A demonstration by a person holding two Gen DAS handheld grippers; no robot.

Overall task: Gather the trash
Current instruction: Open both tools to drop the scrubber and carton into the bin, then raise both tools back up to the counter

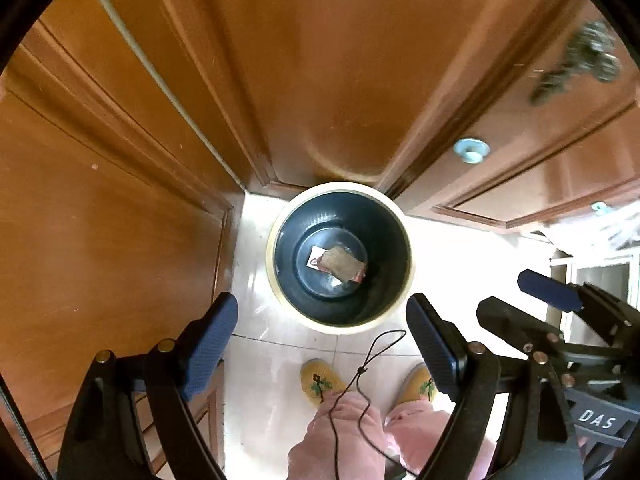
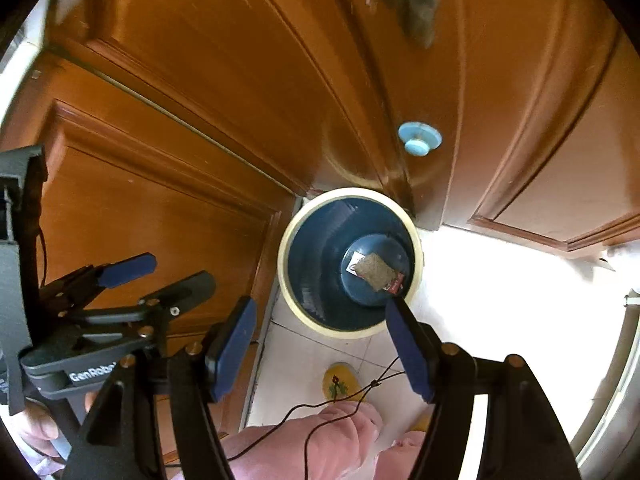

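While both the left gripper (image 1: 322, 340) and right gripper (image 2: 320, 344) hang spread and empty at frame bottom, the bin (image 1: 276, 268) sits centre-frame, its rim against wooden doors (image 1: 120, 200), pale floor (image 1: 460, 264) open rightward.

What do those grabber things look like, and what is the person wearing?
Both are black clamps with dark blue textured fingers and brass-coloured rivets. The left gripper has white "GenRobot" lettering; the right gripper reads "DAS". A thin black cord dangles. The person wears pink trousers and yellow slippers.
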